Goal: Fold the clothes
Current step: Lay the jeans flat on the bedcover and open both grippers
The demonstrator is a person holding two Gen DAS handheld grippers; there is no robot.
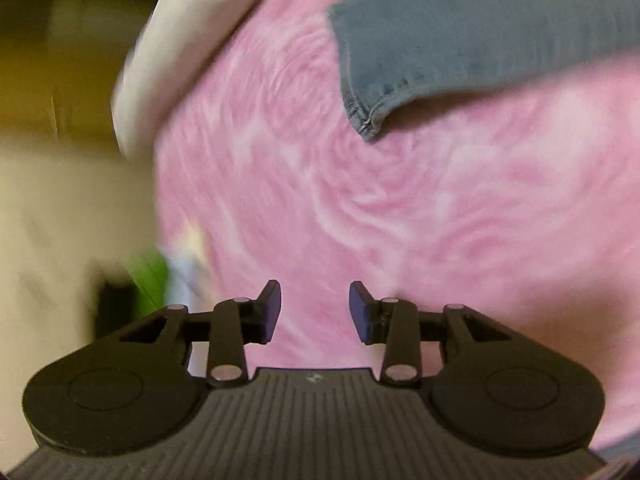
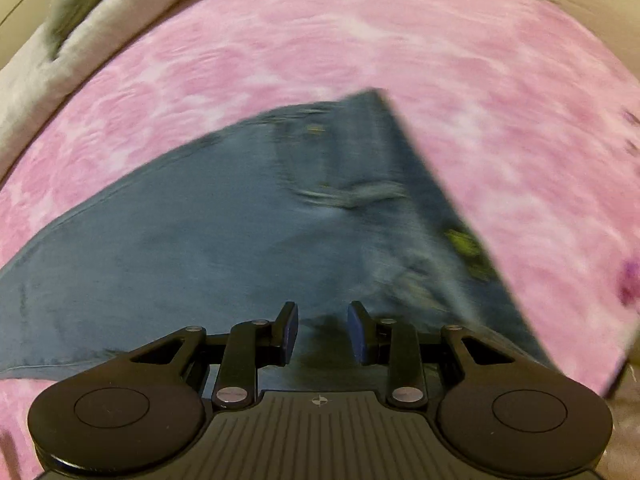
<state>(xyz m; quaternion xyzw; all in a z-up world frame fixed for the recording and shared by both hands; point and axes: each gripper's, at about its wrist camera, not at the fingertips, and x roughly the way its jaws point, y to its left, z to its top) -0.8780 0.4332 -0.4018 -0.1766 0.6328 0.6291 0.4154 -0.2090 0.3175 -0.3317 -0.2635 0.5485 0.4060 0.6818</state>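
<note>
A pair of blue jeans (image 2: 248, 216) lies spread on a pink patterned bedspread (image 2: 460, 80); the waistband edge runs along its right side. My right gripper (image 2: 323, 334) is open just above the denim, holding nothing. In the left wrist view a hemmed leg end of the jeans (image 1: 432, 48) lies at the upper right, its corner curled up. My left gripper (image 1: 315, 312) is open over the bare pink bedspread (image 1: 360, 200), well short of that hem. Both views are motion-blurred.
A white pillow or duvet (image 1: 160, 52) lies along the bed's left edge and shows at the upper left of the right wrist view (image 2: 80, 40). Beyond the bed's left edge are a blurred green object (image 1: 150, 280) and pale floor.
</note>
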